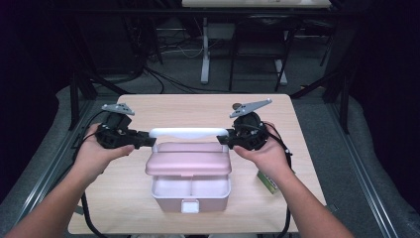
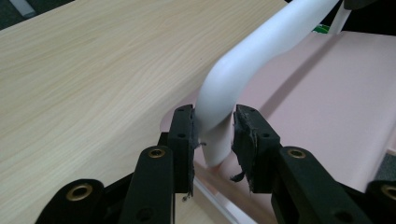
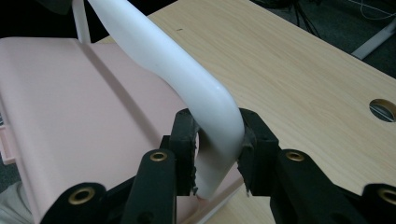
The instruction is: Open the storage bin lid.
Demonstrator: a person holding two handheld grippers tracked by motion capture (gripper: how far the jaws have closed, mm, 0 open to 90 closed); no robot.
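A pink box (image 1: 190, 196) stands in the middle of the table with its pink lid (image 1: 188, 158) raised over a white inner tray. A white handle (image 1: 188, 132) arches across the far side of the lid. My left gripper (image 1: 147, 140) is shut on the handle's left end; in the left gripper view the pads (image 2: 184, 135) pinch the bent white handle (image 2: 219, 88) just above the lid (image 2: 327, 102). My right gripper (image 1: 224, 139) is shut on the right end, where the handle (image 3: 205, 98) curves down between the jaws of the gripper (image 3: 217, 156) beside the lid (image 3: 70, 102).
The box rests on a light wooden table (image 1: 188, 106). A small green object (image 1: 267, 181) lies under the right forearm near the table's right edge. A round cable hole (image 3: 384, 108) is in the tabletop beyond the box. Dark frames and table legs stand behind.
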